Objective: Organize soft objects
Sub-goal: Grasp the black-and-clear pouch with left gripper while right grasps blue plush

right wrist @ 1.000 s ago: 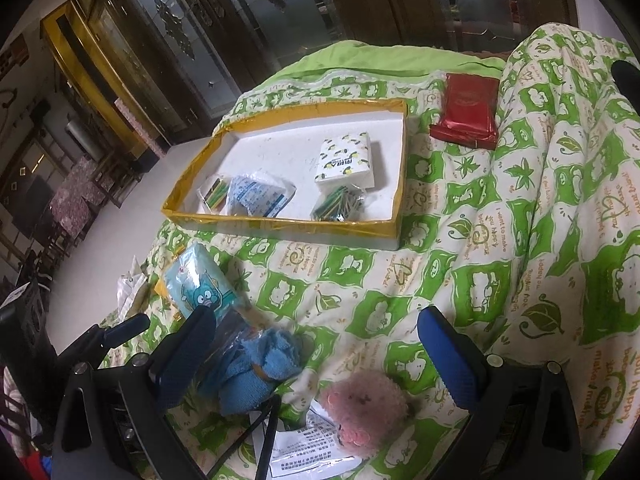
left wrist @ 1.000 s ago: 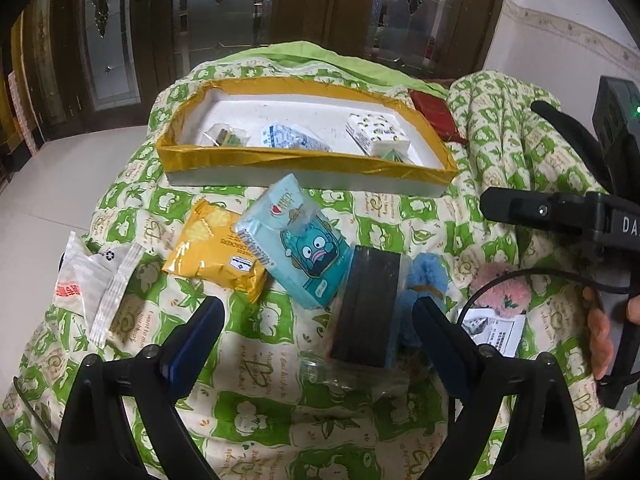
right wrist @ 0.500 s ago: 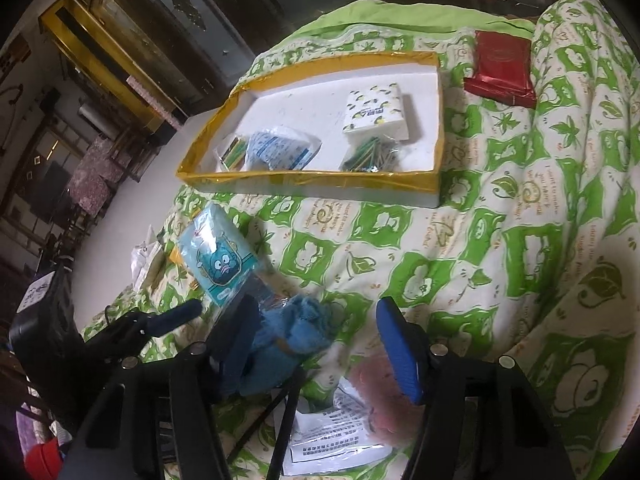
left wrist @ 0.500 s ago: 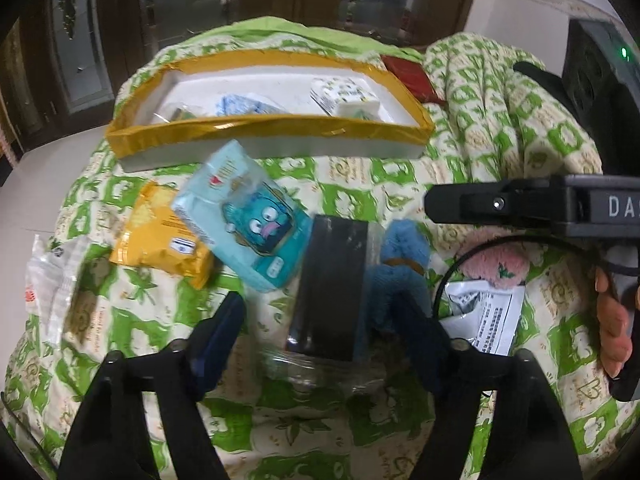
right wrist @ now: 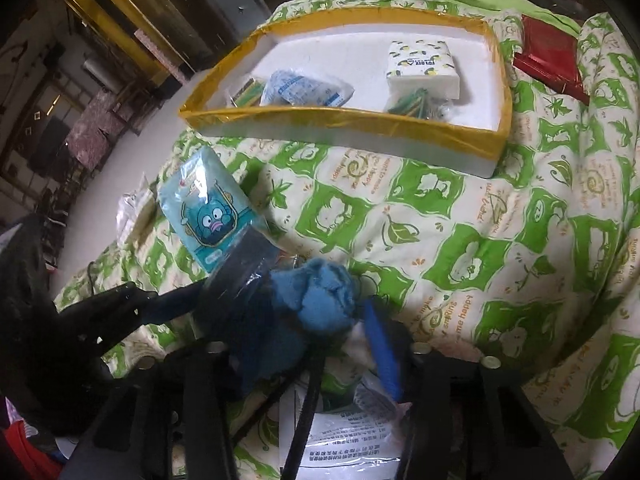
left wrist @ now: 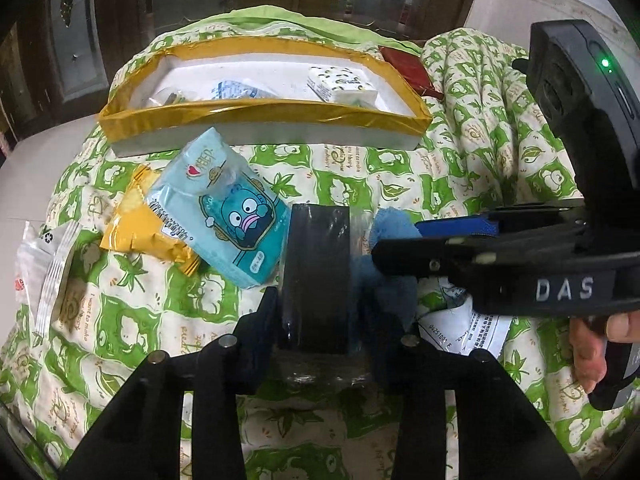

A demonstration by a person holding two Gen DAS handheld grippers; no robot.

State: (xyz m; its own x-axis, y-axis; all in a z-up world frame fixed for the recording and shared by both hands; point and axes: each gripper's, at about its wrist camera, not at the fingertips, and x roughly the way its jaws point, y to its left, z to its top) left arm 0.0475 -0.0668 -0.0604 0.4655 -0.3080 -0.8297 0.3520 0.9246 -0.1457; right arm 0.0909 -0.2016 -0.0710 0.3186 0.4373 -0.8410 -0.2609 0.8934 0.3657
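Left gripper low over the green-patterned quilt, jaws just closed in narrow around a black pack in clear wrap, pads against both its long sides. Right gripper just beside it, jaws likewise just drawn in narrow around a blue fluffy cloth; blue pad touching the cloth's right side, left pad hidden behind the fluff, so full pinch hard to confirm. Black pack and blue cloth touching each other, both lying near on the quilt. To the left of the pack, a light-blue tissue packet with a cartoon face, overlapping a yellow snack bag; further left, a white plastic wrapper. Printed paper in a clear sleeve under the right gripper. Far side: yellow-edged white tray holding a lemon-print tissue pack, a blue-and-white pouch and small green packets. Dark red packet right of the tray, apart from it. A person's fingers on the right gripper's handle.
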